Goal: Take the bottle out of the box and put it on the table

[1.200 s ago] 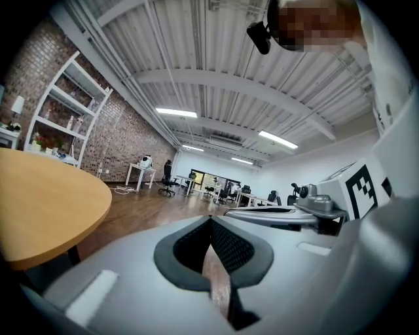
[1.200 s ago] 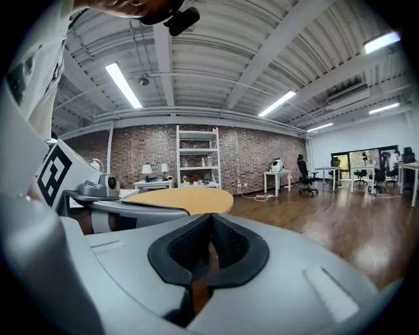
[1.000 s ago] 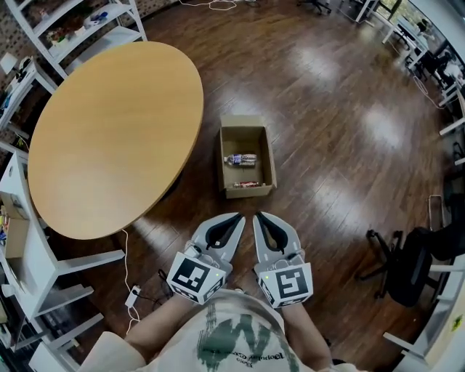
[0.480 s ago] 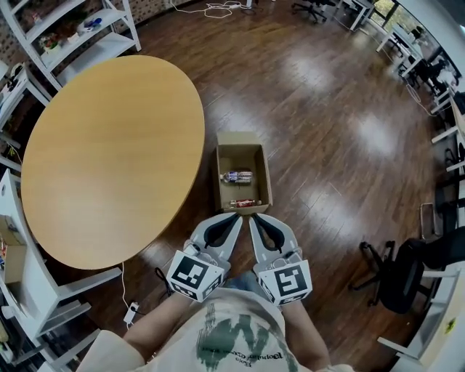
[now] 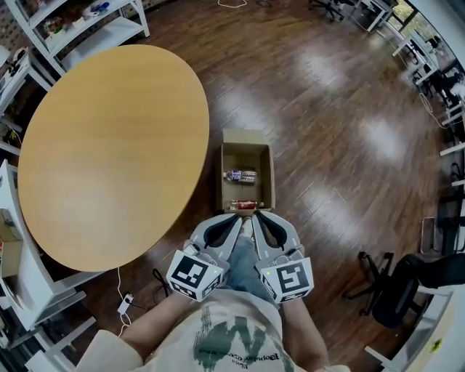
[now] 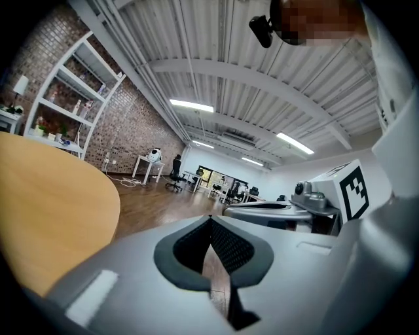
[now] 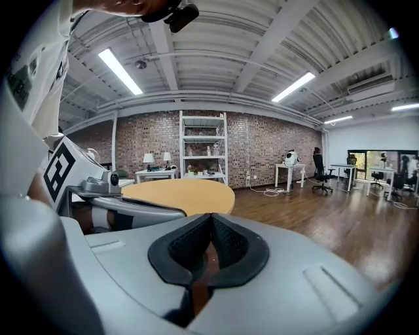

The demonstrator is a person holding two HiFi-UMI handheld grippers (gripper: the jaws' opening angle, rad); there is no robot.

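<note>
Clear plastic with a dark label band, the small bottle lies on its side across the middle of an open brown cardboard box. The box stands on the dark wooden plank floor, its top flaps folded out. At the near end of the same box lies a small red item, also on its side and apart from the bottle; what it is cannot be made out.

The left gripper and the right gripper are held side by side, low in front of the person. Their tips point at the near wall of the box and sit just short of it, touching neither box nor bottle. Each gripper's own view shows its dark ribbed pads meeting at the tips with nothing between them, so both pairs of tongs are closed and empty. The marker cubes face up towards the head camera, and a pale printed shirt fills the bottom of that view.

The round, light-wood table is just left of the box, its edge close to the box's left wall and its top bare. White shelving units stand beyond the table. A white power strip with its cable lies on the floor by the table's near edge. A black office chair stands well off to the right.
</note>
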